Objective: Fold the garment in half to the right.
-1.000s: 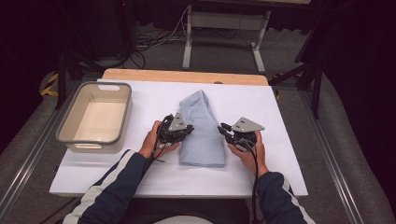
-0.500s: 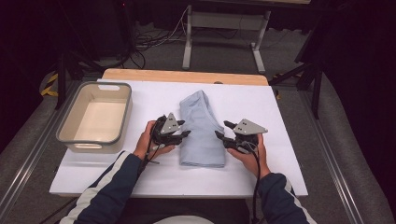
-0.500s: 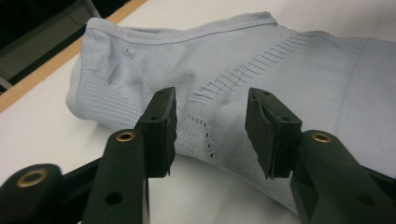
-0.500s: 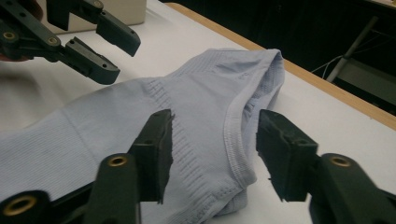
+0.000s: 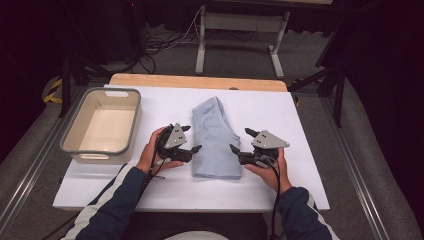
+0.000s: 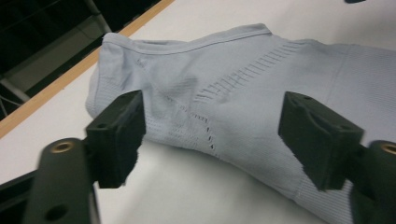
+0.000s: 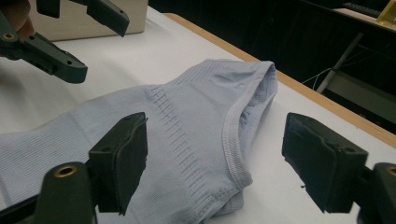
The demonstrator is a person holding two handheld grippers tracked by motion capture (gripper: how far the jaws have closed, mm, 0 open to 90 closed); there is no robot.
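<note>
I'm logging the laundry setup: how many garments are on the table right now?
1. A single folded light-blue garment lies in the middle of the white table, between the left gripper and the right gripper. The bin at the left looks empty.

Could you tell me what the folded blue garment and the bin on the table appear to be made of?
The blue garment looks like soft knitted fabric, matte: fine ribbing, rows of small openwork holes and a stitched hem band show in both gripper views. The bin looks like rigid moulded plastic, cream inside under a grey rim, with a smooth, slightly glossy wall and a cut-out handle; the exact plastic cannot be told.
</note>
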